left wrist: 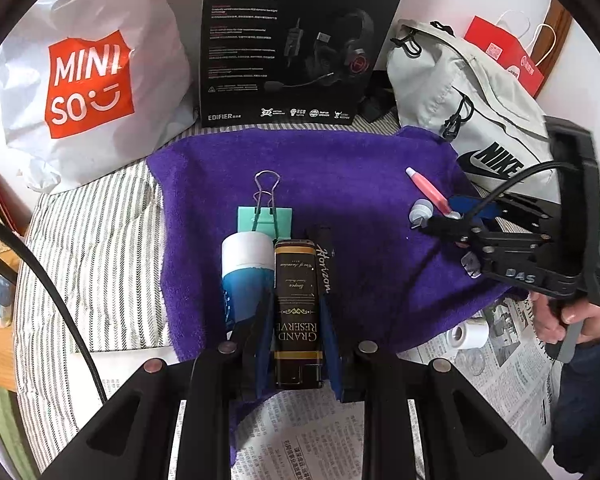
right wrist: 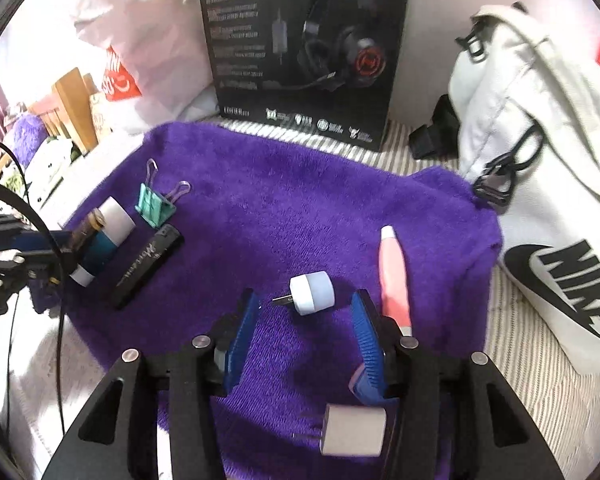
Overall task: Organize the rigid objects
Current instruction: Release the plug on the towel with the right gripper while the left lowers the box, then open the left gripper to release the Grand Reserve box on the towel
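On a purple towel (left wrist: 340,168) my left gripper (left wrist: 296,320) is shut on a black and gold "Grand Reserve" box (left wrist: 298,312). Beside it lie a blue and white tube (left wrist: 246,276), a black "Horizon" bar (left wrist: 325,268) and a green binder clip (left wrist: 265,216). My right gripper (right wrist: 304,320) is open, its fingers on either side of a small white USB light (right wrist: 312,294). A pink pen (right wrist: 394,276) lies just right of it and a grey plug adapter (right wrist: 354,430) lies beneath the gripper. In the right wrist view the tube (right wrist: 100,240), bar (right wrist: 148,266) and clip (right wrist: 154,204) sit at the left.
A black headset box (left wrist: 296,40) stands behind the towel. A white Miniso bag (left wrist: 88,80) is at the back left and a white Nike bag (left wrist: 472,112) at the right. Newspaper (left wrist: 500,360) and a tape roll (left wrist: 468,336) lie in front.
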Available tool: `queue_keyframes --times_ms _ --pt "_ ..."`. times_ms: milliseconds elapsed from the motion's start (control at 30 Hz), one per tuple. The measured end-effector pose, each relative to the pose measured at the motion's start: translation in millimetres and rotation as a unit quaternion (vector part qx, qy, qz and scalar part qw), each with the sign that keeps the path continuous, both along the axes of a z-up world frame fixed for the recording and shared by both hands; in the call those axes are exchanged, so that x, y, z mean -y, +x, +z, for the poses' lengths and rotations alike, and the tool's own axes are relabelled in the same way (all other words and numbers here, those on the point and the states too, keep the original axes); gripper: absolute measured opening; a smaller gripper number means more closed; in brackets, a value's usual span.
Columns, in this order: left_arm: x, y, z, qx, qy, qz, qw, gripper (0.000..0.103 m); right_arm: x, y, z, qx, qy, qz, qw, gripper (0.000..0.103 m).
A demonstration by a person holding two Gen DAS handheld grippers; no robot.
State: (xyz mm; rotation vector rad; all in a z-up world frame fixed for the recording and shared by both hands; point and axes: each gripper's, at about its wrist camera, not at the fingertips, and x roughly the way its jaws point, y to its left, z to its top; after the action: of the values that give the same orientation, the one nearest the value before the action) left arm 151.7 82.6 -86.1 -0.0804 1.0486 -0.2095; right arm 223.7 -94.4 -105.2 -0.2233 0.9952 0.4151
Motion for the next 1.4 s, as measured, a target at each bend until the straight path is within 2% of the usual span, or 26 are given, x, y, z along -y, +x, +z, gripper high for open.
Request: queue_keyframes --times_ms 500,833,1167,1300,1400 --pt "41 25 -16 -0.018 -0.005 -0.034 0.9993 0.023 55 -36 37 0.031 0.021 -0.048 0.998 0.049" --pt "64 45 -40 -0.045 0.014 -0.047 0.9978 0.023 83 -58 35 0.030 0.024 -0.071 0.997 0.049" --pt "66 43 -40 -0.037 0.031 -0.050 0.9976 0.023 89 -79 28 0.021 0.032 -0.070 0.997 0.049" --pt "67 39 -39 -0.038 0.022 -0.057 0.9974 0.035 84 -87 27 0.017 0.035 -0.065 0.997 0.049" --pt "69 34 -39 -0.036 0.030 -0.055 0.9974 0.035 81 -94 26 0.011 0.042 -0.064 0.997 0.049"
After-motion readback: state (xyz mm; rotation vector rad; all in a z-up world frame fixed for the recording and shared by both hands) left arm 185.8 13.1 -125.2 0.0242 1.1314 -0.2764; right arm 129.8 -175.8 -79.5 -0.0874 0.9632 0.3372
